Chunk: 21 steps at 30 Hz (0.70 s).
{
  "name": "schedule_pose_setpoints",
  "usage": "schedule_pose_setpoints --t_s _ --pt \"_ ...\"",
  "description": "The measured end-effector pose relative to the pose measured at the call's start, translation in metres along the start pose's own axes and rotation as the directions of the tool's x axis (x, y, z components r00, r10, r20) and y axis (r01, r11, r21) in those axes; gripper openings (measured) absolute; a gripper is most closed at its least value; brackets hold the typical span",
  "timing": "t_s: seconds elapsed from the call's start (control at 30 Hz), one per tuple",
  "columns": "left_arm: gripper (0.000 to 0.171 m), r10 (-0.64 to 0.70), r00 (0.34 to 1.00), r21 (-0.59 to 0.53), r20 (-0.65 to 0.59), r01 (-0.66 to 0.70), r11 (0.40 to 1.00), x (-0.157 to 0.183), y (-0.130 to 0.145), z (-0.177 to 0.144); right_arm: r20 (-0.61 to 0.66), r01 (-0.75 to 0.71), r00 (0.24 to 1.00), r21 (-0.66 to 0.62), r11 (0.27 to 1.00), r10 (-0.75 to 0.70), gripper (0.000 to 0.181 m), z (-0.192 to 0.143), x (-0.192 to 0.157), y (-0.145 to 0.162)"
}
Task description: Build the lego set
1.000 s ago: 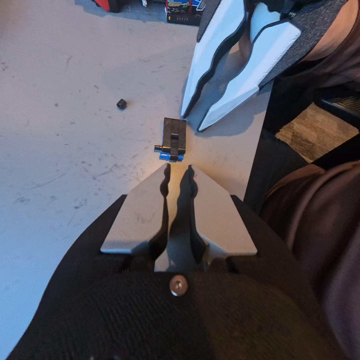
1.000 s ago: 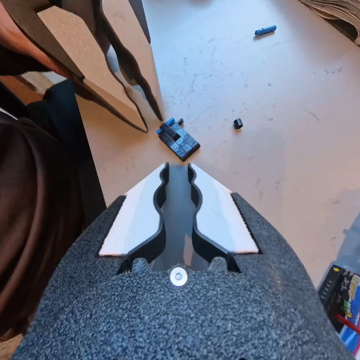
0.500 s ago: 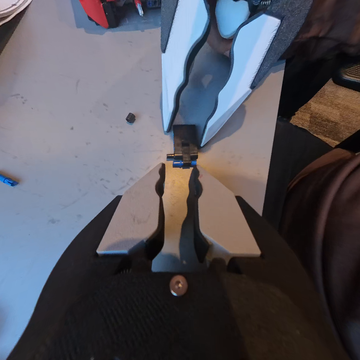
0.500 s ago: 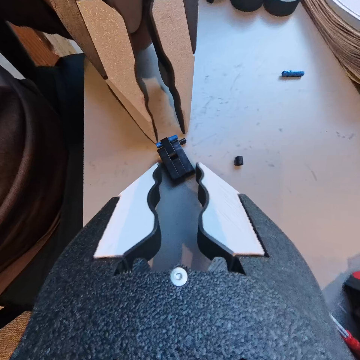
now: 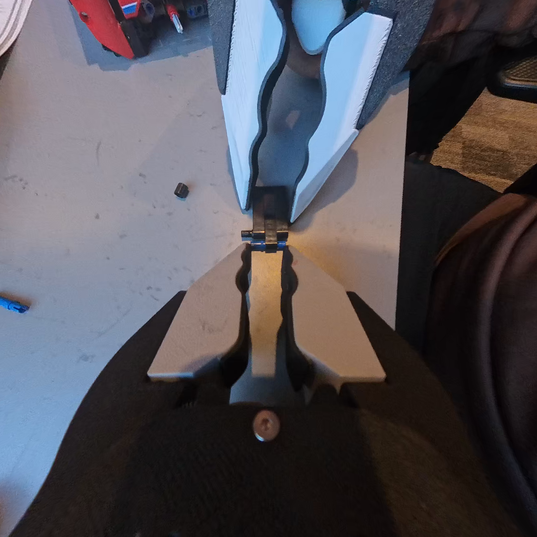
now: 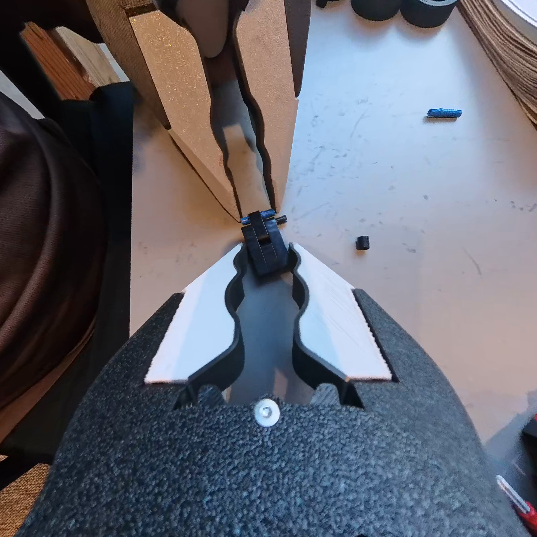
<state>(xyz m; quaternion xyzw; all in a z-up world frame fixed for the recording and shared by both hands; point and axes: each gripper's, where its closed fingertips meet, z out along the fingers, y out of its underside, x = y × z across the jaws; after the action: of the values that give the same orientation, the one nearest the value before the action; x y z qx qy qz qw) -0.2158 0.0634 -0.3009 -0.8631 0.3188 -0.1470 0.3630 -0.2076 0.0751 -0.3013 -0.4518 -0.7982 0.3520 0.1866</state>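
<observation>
**Both grippers close in on the black assembly**

Since a second ago the two grippers have come together from opposite ends of the black lego assembly (image 5: 269,216), which was lying free between them on the worktop (image 5: 87,174).

The right gripper (image 6: 265,250) now straddles the assembly's far end, fingers spread and flanking it; whether they press on it I cannot tell. The left gripper (image 5: 266,250) sits just at the end with the blue pin (image 5: 261,246), fingers narrowly apart and holding nothing.

The assembly lies near the worktop's edge, so a sideways push from either gripper could slide it off. An uneven squeeze could twist it or pop out the short black pin (image 5: 246,234) jutting from its side.

A black bushing (image 5: 181,190) lies near, a loose blue pin (image 5: 13,303) well apart. Red parts (image 5: 110,26) lie at the far edge. Nothing blocks either gripper.
</observation>
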Motion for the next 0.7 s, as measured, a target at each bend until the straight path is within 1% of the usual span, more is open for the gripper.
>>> schedule_pose_setpoints --t_s 0.1,0.23,0.47,0.53,0.7 --pt "0.019 0.016 1.000 0.001 -0.004 -0.016 1.000 0.0000 0.0001 -0.0001 0.006 -0.006 1.000 0.000 1.000 0.006 0.028 0.0002 0.0001 0.0000" --pt "0.020 0.004 1.000 0.004 -0.031 -0.004 1.000 0.0001 0.0004 -0.0009 0.005 -0.013 1.000 0.002 1.000 0.013 0.028 0.0004 0.0010 -0.0001" --pt "0.027 0.021 0.996 0.006 -0.083 -0.020 1.000 0.0042 0.0014 -0.0025 0.012 -0.015 1.000 0.004 1.000 0.015 0.028 0.0004 0.0008 -0.0001" --pt "0.025 0.018 0.996 0.006 -0.086 -0.018 1.000 0.0036 0.0016 -0.0028 0.011 -0.013 1.000 0.004 1.000 0.013 0.029 0.0004 0.0007 -0.0001" --pt "0.014 0.024 0.998 0.003 -0.056 -0.024 1.000 -0.0020 0.0017 -0.0021 0.011 -0.008 1.000 0.004 1.000 0.008 0.028 0.0005 0.0004 -0.0002"
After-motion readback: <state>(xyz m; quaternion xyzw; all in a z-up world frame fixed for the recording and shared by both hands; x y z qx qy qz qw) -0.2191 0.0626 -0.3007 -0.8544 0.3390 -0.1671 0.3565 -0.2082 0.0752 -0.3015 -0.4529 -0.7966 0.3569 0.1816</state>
